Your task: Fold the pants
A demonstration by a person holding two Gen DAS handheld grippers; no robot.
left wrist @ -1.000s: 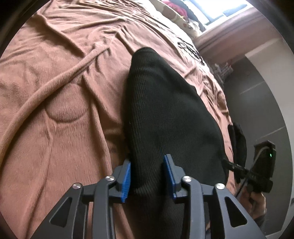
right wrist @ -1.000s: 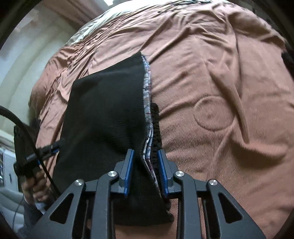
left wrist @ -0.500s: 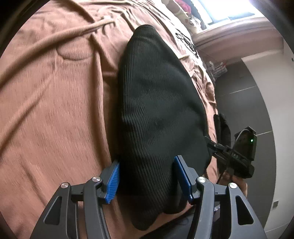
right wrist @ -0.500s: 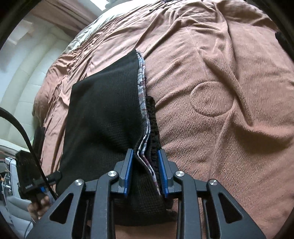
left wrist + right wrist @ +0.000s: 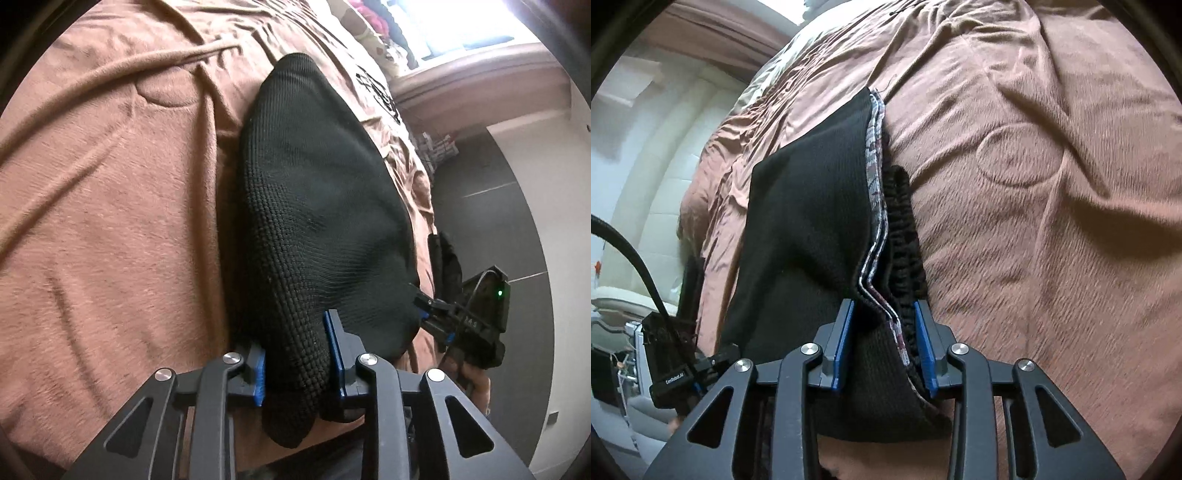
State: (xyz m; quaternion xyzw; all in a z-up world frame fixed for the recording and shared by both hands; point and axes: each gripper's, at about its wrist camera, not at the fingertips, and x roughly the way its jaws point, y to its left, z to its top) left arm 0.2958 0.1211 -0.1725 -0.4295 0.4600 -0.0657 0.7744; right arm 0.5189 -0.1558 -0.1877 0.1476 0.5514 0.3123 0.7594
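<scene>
My left tool (image 5: 297,350) pointed steeply down over the bed, its jaws closing on a thick bunched fold of the black knit pants (image 5: 317,206), the blue pads pressed against the cloth on both sides. My right tool (image 5: 884,343) was tilted down as well, set at the other end of the same garment; its jaws were easing apart, though the stacked layers of the pants (image 5: 809,229) were between the pads and touching them, so it had the cloth in a narrow grip. The patterned inner lining (image 5: 873,155) showed along the edge of that stack, with a gathered waistband (image 5: 905,236) just beside it.

The pants lay folded on the brown bedspread (image 5: 110,206), close to the near edge of the bed. Away from me a wide stretch of wrinkled bedspread (image 5: 1052,184) lay open. Past the bed's edge, the left view showed grey floor (image 5: 517,229) and a white wall.

From each wrist I could see the opposite tool, with part of a hand (image 5: 476,384) on the right one.
</scene>
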